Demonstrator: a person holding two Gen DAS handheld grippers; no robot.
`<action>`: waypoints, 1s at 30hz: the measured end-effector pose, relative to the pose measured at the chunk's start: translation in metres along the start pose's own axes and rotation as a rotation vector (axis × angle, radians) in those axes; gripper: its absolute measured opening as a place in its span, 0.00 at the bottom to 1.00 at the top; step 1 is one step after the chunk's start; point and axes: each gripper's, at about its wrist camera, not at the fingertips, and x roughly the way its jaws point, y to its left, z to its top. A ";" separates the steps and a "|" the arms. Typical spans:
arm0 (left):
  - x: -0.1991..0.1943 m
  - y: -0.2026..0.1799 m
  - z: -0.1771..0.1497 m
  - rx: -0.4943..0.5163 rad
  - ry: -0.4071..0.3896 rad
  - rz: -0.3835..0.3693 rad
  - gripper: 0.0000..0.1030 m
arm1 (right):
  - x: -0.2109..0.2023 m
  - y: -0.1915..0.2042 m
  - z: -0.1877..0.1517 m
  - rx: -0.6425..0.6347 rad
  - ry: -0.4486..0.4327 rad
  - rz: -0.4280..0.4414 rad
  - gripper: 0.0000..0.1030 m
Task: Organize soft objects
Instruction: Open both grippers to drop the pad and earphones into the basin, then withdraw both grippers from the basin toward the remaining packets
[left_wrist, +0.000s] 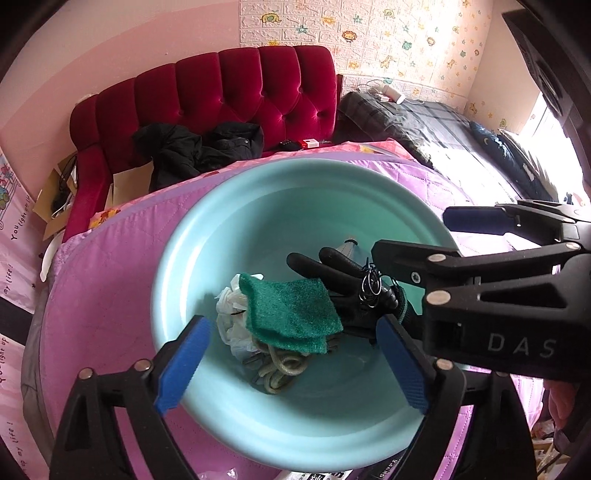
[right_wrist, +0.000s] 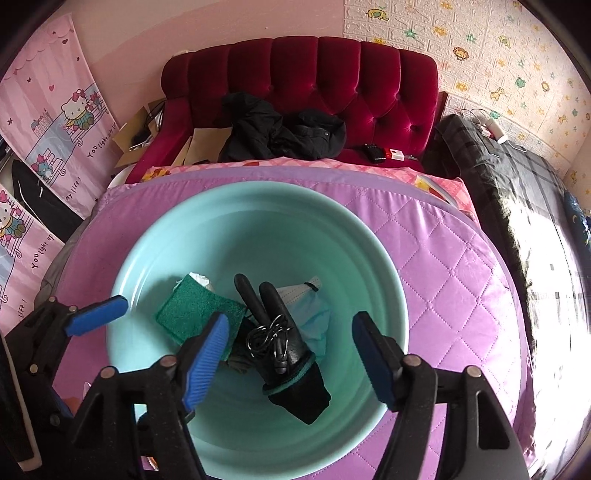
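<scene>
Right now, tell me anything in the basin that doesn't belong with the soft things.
A coil of thin wire lies on the black glove in the teal basin; it looks stiff, unlike the green scouring pad, face mask and cord beside it. Nothing spilled.

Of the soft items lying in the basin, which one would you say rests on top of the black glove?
The coiled thin wire: it sits on the black glove, while the green scouring pad and blue face mask lie beside or beneath.

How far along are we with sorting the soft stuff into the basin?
Done: green scouring pad, black glove, face mask, white bag and cord lie in the teal basin. In hand: nothing; left gripper and right gripper hover open. Left: nothing visible on the purple quilt.
</scene>
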 end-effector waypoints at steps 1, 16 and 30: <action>-0.001 0.000 -0.002 -0.002 -0.004 0.008 1.00 | -0.001 -0.001 -0.001 0.002 0.001 -0.010 0.98; -0.043 0.005 -0.037 -0.048 -0.013 0.049 1.00 | -0.036 0.002 -0.034 -0.012 -0.020 -0.067 1.00; -0.096 0.016 -0.097 -0.062 0.000 0.095 1.00 | -0.081 0.015 -0.084 -0.048 -0.004 -0.049 1.00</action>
